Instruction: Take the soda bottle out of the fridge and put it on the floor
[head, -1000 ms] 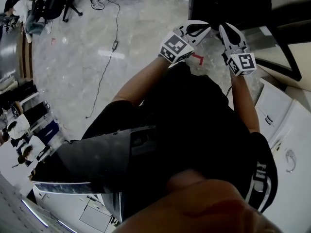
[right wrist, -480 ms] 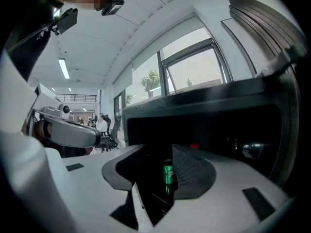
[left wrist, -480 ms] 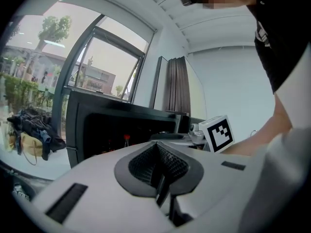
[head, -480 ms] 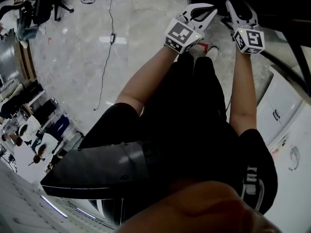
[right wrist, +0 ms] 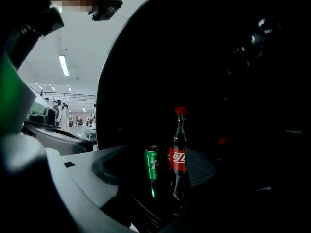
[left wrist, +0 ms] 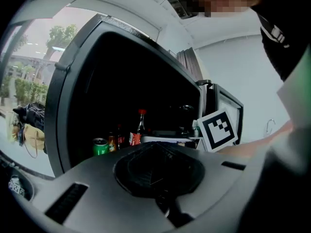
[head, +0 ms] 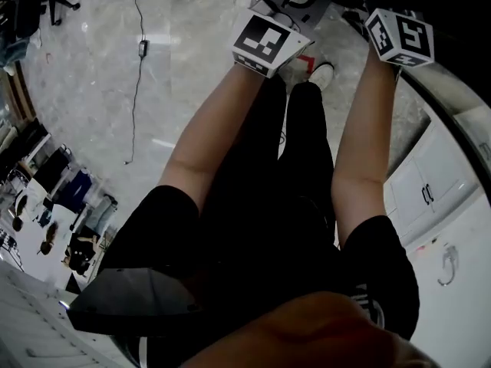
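Note:
The soda bottle (right wrist: pixel 178 149), dark glass with a red cap and red label, stands upright inside the dark open fridge (left wrist: pixel 146 81). The left gripper view also shows this bottle (left wrist: pixel 140 127). My right gripper (right wrist: pixel 165 188) is open; its jaws have just been opening. The bottle stands some way ahead of them, on the line of the gap, untouched. My left gripper (left wrist: pixel 158 152) looks shut with nothing in it and points into the fridge. In the head view only the marker cubes show well, the left cube (head: pixel 265 43) and the right cube (head: pixel 399 37).
A green can (right wrist: pixel 152 162) stands just left of the bottle, with small dark bottles (left wrist: pixel 115 141) beside it. White cabinets (head: pixel 437 198) stand at the right. A cable (head: pixel 138 90) runs over the marble floor (head: pixel 192 67). The person's shoes (head: pixel 311 71) are below the grippers.
Both grippers have moved toward the top of the head view, closer to the dark fridge, and their jaws now run off the top edge. The head has tipped further down.

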A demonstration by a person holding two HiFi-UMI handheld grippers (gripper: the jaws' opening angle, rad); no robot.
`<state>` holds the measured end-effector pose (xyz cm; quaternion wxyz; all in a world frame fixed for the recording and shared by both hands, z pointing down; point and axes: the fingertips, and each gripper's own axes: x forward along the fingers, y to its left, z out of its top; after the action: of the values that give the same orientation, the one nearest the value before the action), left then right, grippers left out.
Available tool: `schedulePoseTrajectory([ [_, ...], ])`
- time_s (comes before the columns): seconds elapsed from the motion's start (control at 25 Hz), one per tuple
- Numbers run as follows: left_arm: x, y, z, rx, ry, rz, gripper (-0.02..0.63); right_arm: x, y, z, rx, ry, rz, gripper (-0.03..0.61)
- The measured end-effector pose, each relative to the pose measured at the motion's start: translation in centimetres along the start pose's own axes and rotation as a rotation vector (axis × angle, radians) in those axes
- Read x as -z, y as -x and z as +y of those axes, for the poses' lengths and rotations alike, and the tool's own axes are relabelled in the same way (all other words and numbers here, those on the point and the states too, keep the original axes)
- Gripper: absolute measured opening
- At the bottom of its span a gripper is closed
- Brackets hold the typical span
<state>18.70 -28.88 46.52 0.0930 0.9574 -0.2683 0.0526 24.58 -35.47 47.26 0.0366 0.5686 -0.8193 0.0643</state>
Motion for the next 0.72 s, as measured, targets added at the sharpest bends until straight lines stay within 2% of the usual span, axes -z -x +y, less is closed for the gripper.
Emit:
schedulePoseTrajectory([
  [0.24, 0.8, -2.1, 2.4, -0.042, 0.041, -0.036, 0.0, 1.3, -2.0, -3.3, 0.034, -0.028, -0.01, 0.327],
  [0.72, 0.5, -3.0, 3.5, -0.029, 0.037, -0.036, 0.0, 0.9, -7.0, -5.2, -0.002, 0.032, 0.039, 0.337],
])
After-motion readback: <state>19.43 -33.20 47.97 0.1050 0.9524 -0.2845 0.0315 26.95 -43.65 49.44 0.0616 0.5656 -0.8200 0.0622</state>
